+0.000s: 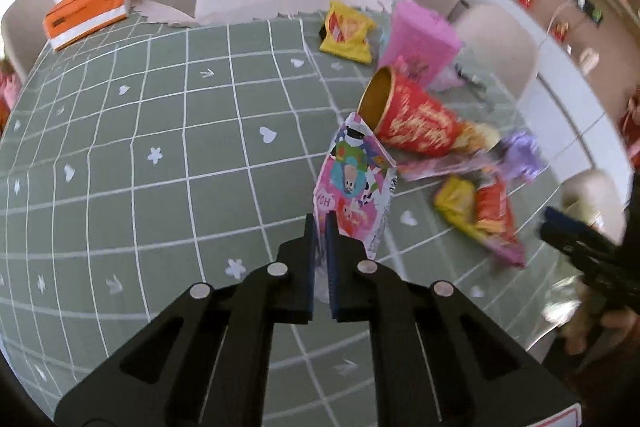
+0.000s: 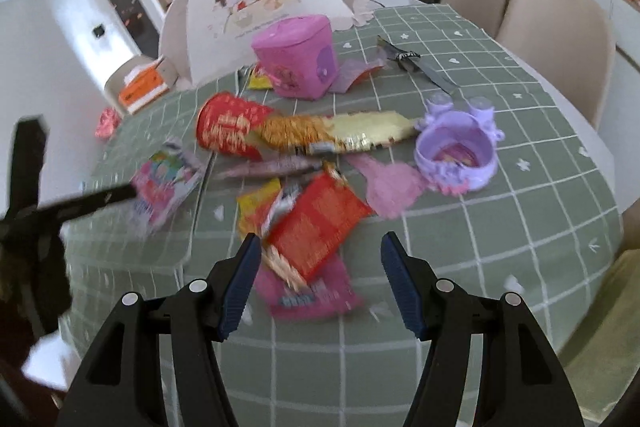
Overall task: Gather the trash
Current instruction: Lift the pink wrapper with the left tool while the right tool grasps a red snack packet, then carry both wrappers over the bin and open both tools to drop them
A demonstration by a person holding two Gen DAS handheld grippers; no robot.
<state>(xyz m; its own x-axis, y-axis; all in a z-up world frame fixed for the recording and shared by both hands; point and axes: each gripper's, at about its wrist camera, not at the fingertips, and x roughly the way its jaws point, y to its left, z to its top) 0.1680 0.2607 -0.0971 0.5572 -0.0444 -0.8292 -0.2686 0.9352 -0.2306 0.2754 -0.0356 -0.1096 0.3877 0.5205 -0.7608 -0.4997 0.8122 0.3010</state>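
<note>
Green grid tablecloth (image 1: pixel 160 147), littered with wrappers. Left gripper (image 1: pixel 320 223) clamped on pink cartoon wrapper (image 1: pixel 352 183); right gripper (image 2: pixel 316 247) spread wide above red packet (image 2: pixel 316 223).

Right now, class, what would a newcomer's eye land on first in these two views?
Probably the pink cartoon wrapper, pinched upright in the shut left gripper above the green checked tablecloth. Next, the tipped red cup in the litter at mid-table, with the open right gripper poised over a red packet.
</note>
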